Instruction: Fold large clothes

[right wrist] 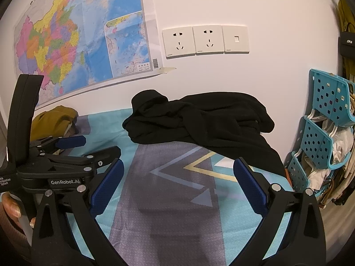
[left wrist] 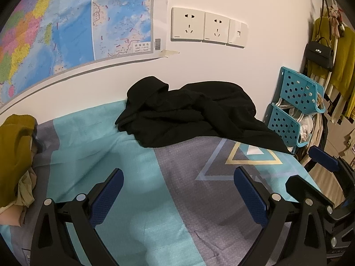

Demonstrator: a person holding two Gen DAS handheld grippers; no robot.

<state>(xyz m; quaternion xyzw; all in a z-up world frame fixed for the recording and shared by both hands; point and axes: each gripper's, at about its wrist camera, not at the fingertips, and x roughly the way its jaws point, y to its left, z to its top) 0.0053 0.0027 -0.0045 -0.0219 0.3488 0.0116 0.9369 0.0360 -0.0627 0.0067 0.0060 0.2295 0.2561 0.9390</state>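
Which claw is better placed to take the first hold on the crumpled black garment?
Probably the right claw: both are open and empty, but the crumpled black garment trails a flap down toward its right finger. The left claw sits further left, off the cloth.

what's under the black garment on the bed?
The black garment lies bunched on the patterned bedsheet, against the wall. Teal and grey sheet shows around it; whatever is beneath the pile is covered. Both grippers are open and empty.

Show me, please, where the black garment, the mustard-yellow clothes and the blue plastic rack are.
black garment (left wrist: 195,113): left wrist view, middle of the crumpled heap.
mustard-yellow clothes (left wrist: 13,155): left wrist view, upper yellow fabric of the pile.
blue plastic rack (right wrist: 326,97): right wrist view, perforated wall of the top tier.
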